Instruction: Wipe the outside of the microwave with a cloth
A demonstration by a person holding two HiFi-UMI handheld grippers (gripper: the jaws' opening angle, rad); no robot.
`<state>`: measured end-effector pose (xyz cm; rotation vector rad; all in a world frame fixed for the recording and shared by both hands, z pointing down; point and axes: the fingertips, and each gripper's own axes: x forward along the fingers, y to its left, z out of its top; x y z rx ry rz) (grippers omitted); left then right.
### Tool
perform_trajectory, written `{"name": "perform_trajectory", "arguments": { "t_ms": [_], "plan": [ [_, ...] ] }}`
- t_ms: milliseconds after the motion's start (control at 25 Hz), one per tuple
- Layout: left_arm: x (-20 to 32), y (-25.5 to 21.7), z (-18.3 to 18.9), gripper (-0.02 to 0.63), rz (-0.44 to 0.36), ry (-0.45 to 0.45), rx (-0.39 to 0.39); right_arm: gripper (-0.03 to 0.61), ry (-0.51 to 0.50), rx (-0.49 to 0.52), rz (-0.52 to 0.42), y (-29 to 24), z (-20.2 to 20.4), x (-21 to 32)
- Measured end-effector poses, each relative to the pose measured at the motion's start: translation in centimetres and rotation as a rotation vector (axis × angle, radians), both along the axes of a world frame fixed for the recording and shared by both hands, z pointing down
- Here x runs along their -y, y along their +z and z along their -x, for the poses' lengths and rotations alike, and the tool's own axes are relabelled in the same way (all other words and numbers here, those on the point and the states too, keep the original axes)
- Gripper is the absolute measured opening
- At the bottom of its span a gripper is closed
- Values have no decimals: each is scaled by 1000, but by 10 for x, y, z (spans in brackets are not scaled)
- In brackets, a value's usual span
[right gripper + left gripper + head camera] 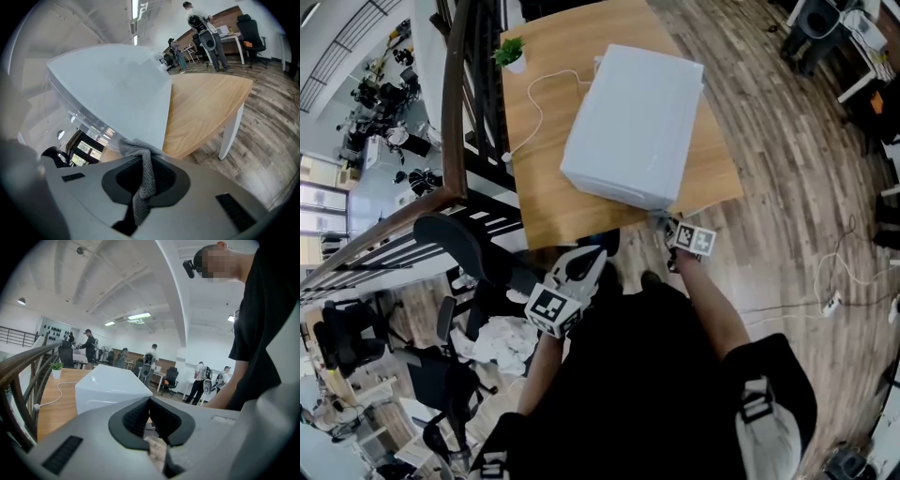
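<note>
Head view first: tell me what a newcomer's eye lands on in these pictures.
The big white microwave dominates, sitting by the near edge of a wooden table. Next comes the right gripper, clamped on a grey cloth that touches the microwave's lower corner. The left gripper hangs below the table edge, jaws together on nothing.

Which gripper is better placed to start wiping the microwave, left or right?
Right. The right gripper is shut on the grey cloth at the microwave's lower corner; the left gripper is shut, empty and farther back.
</note>
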<state>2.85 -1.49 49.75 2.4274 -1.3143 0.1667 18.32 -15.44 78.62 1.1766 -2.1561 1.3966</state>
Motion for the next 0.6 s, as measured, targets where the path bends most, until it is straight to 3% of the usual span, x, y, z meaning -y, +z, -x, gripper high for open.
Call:
{"name": "perform_trajectory", "arguments": {
  "t_ms": [280, 600],
  "plan": [
    [-4, 4, -10, 2, 12, -5, 12, 17, -47, 24, -130, -37, -19, -2],
    [0, 3, -39, 2, 2, 10, 25, 17, -166, 45, -332, -98, -43, -13]
  ]
}}
